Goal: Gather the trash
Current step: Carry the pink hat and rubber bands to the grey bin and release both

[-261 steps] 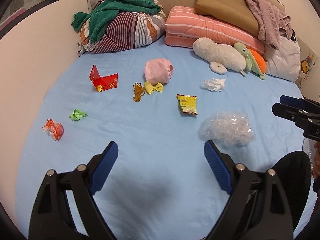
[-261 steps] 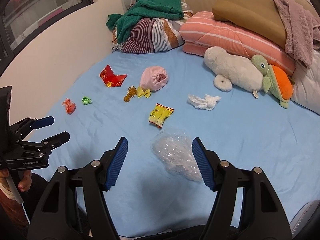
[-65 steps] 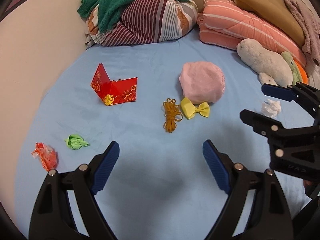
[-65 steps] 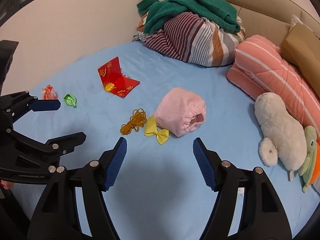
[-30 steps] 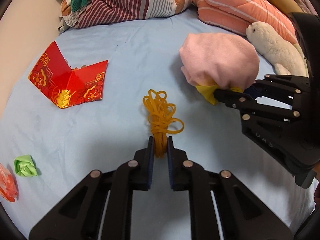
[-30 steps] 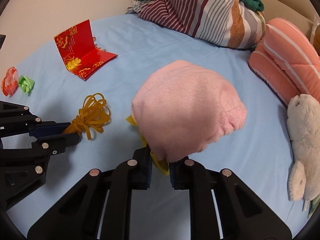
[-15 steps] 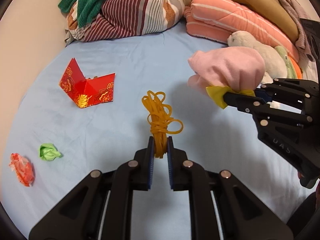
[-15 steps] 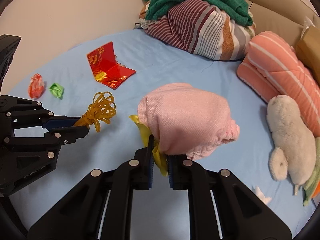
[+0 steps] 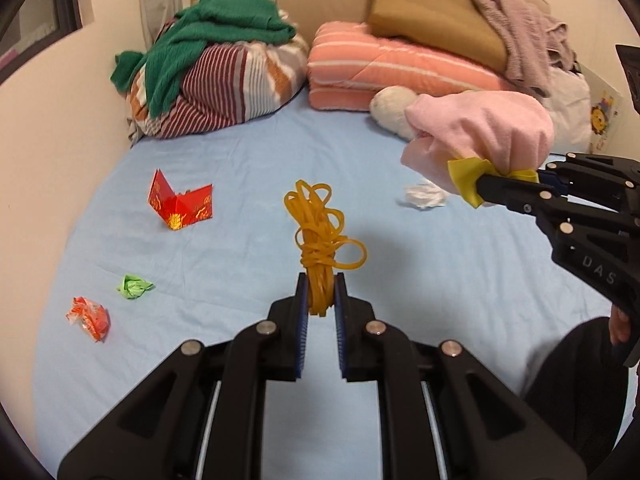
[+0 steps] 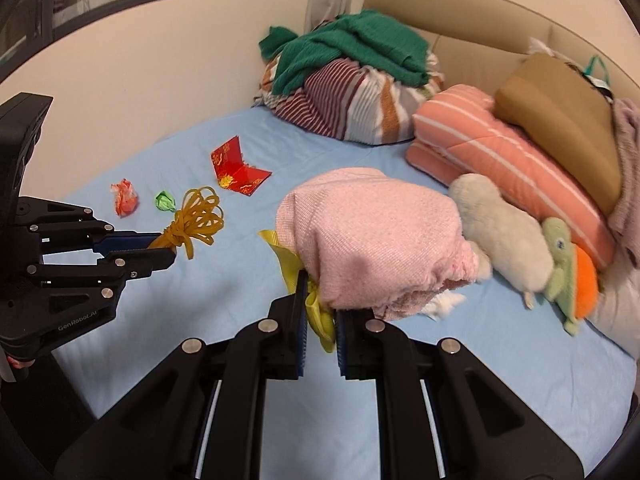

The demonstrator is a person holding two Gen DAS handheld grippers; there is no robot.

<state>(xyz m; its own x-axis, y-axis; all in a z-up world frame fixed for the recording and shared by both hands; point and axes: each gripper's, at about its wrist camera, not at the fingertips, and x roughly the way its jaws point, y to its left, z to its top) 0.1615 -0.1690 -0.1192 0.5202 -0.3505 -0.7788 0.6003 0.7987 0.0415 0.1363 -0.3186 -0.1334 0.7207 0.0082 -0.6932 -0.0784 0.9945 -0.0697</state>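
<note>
Now the left gripper (image 9: 320,300) is up above the blue bed sheet (image 9: 240,152). Its two blue pads are pressed tight on a bundle of yellow rubber bands (image 9: 322,236). The loops of the bundle stick up past the tips, off the bed.

The right gripper (image 10: 321,312) is up in the air too. It pinches a yellow bow (image 10: 316,308) between its pads. A pink cloth cap (image 10: 376,240) hangs with the bow and is lifted off the bed. I cannot tell if the pads grip the cap too, or only the bow.

More trash lies on the sheet. A red paper envelope (image 9: 180,204) stands half folded, well to the left of the rubber bands. A green paper ball (image 9: 134,286) sits closer to the left edge. An orange crumpled wrapper (image 9: 90,318) lies just beside the green ball. A white crumpled tissue (image 9: 424,196) lies on the sheet under the pink cap.

At the head of the bed there is a striped pillow (image 9: 224,88) with a green towel (image 9: 208,40) on top. Next to it is a folded pink striped blanket (image 9: 400,68). A white plush toy (image 10: 504,236) and a green turtle plush (image 10: 568,264) lie touching each other in front of the blanket.
</note>
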